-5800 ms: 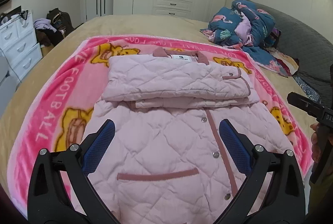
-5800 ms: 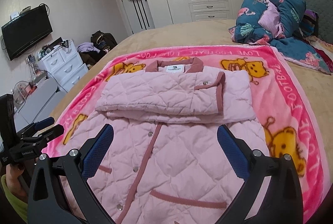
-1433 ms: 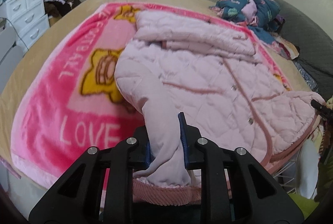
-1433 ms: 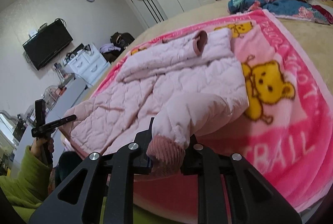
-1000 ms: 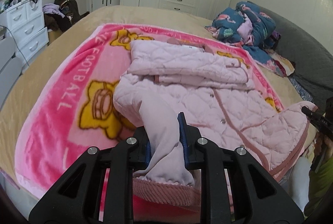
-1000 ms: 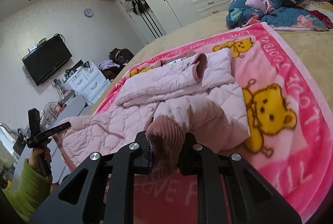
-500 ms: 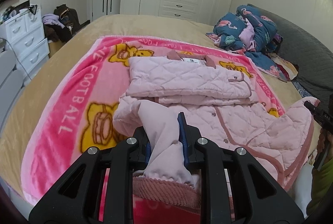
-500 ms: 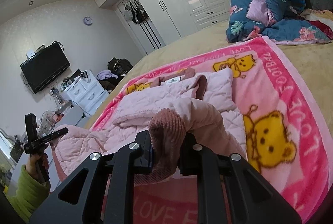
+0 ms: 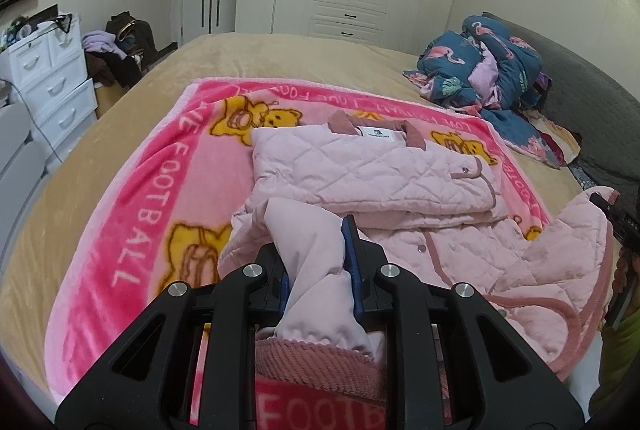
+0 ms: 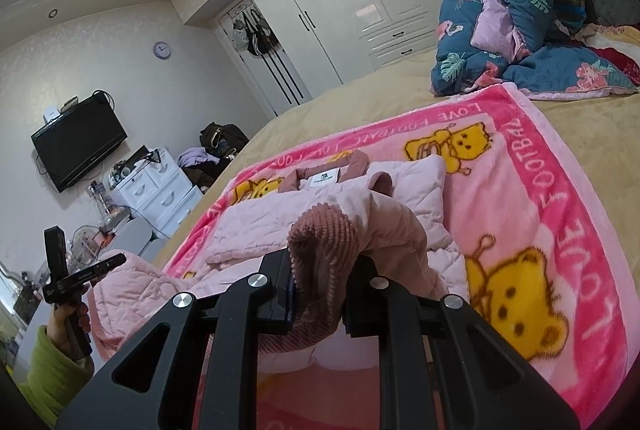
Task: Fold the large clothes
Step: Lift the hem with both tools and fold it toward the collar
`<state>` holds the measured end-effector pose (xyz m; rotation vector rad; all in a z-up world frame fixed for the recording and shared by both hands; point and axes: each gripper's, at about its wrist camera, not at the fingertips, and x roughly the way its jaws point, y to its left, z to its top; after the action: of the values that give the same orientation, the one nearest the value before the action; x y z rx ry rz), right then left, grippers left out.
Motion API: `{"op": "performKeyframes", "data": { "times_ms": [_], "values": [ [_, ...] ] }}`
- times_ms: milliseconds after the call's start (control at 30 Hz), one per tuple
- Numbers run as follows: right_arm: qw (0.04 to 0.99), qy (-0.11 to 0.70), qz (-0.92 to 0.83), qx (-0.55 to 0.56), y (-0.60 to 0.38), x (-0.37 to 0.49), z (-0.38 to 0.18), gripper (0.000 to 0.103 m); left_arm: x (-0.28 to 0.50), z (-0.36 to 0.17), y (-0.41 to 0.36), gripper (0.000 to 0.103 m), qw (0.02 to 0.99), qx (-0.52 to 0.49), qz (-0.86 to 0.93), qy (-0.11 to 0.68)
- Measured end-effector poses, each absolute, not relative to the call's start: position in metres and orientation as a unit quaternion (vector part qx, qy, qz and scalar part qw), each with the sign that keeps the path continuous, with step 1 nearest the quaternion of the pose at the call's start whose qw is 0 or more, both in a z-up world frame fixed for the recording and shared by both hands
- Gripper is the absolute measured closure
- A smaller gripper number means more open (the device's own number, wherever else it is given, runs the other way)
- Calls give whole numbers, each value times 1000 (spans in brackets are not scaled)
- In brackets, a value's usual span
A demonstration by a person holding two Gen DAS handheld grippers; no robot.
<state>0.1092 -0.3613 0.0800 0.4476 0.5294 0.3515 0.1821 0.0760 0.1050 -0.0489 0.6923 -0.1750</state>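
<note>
Jacket point(image 9: 372, 166), one only, pink and quilted, is lying on the pink bear-print blanket point(image 9: 160, 166) spread over the bed point(image 9: 280, 54), its upper part already folded and its two sleeves crossed over it. Two tools are gripping its bottom edge: the left hand-held gripper point(image 9: 318, 270) is clenching pale lining fabric between its blue pads, and the right hand-held gripper point(image 10: 320, 294) is clenching the ribbed dusty-pink hem, both holding that edge raised off the blanket. A blue flamingo-print quilt point(image 10: 516, 30) is sitting bunched near the headboard. The right wrist view is showing a wall-mounted television point(image 10: 78, 146), a clock point(image 10: 162, 50) and a green-sleeved hand point(image 10: 72, 314) holding the left tool, none of which the left view is showing whole. The left view is showing four yellow bears on the blanket; the right is showing three plus part of another. The jacket's lower front is being hidden behind the lifted fabric, and blanket lettering is being cut off by both tools.
</note>
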Motion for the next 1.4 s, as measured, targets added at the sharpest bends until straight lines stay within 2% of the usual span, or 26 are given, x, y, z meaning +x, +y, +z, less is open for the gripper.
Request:
{"op": "performKeyframes", "data": {
  "times_ms": [433, 1000, 1400],
  "values": [
    [924, 259, 157, 231, -367, 143, 79, 88, 218, 104, 85, 86, 938, -45, -72, 335],
    [933, 237, 134, 235, -374, 218, 109, 88, 285, 121, 97, 85, 941, -77, -53, 324],
    [935, 258, 94, 224, -381, 272, 93, 88, 325, 103, 94, 83, 944, -81, -24, 320]
  ]
}}
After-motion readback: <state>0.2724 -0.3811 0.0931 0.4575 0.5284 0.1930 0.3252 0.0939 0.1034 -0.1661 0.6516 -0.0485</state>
